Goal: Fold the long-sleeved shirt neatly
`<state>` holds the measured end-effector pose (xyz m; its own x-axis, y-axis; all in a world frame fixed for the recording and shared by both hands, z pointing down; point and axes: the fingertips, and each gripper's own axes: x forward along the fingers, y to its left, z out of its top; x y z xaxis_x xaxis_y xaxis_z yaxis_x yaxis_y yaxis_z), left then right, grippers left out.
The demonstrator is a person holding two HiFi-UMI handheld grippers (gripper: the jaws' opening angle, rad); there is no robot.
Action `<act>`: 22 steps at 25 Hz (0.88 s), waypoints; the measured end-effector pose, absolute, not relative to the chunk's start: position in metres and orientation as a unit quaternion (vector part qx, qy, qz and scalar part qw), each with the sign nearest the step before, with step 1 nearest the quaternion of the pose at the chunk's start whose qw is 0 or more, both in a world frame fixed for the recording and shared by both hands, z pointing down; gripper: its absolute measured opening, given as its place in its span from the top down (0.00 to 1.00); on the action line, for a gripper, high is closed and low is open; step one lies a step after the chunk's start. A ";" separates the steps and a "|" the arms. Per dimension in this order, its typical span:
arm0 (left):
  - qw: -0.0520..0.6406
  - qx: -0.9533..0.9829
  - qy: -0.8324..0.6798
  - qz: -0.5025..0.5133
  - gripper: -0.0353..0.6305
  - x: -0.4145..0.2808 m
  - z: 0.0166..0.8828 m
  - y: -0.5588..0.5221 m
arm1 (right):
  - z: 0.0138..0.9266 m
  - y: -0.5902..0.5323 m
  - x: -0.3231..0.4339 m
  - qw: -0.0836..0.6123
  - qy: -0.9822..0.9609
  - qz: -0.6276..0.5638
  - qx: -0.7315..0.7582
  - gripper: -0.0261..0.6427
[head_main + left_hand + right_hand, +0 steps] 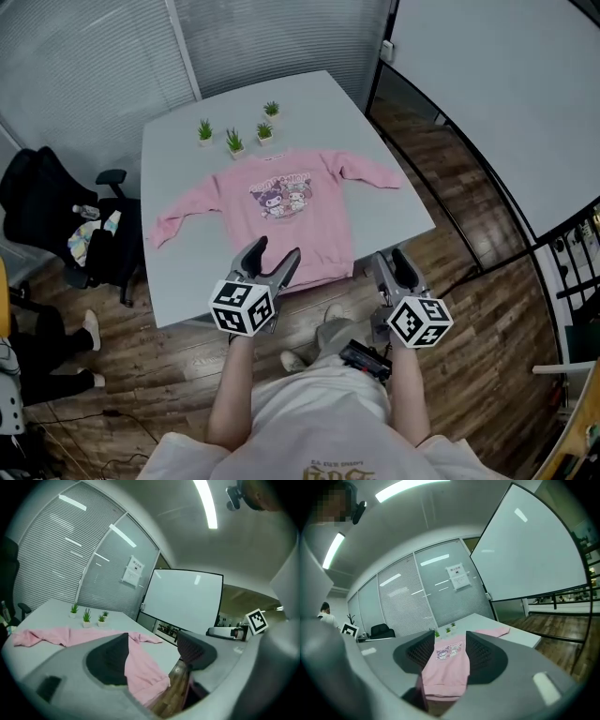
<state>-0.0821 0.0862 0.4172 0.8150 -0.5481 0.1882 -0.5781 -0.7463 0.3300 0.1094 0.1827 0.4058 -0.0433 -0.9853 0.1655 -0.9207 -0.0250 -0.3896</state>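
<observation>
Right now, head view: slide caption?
Pink long-sleeved shirt spread flat on grey table; left tongs and right tongs open near its hem.

A: Left gripper, jaw state?
B: Jaws apart, nothing pinched; pink shirt visible through the gap, spread on grey table; hem at the near edge.
A: Beyond the shirt?
B: Small potted plants near the far edge; whiteboard behind.
</observation>
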 end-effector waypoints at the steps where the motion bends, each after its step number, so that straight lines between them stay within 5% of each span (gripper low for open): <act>1: 0.193 0.934 -0.299 0.040 0.47 -0.079 0.420 0.087 | 0.410 0.185 0.112 0.077 0.690 -0.205 -0.690 0.65; 22: 0.204 0.934 -0.267 0.123 0.49 0.070 0.473 -0.023 | 0.478 0.081 0.248 0.017 0.652 -0.257 -0.713 0.68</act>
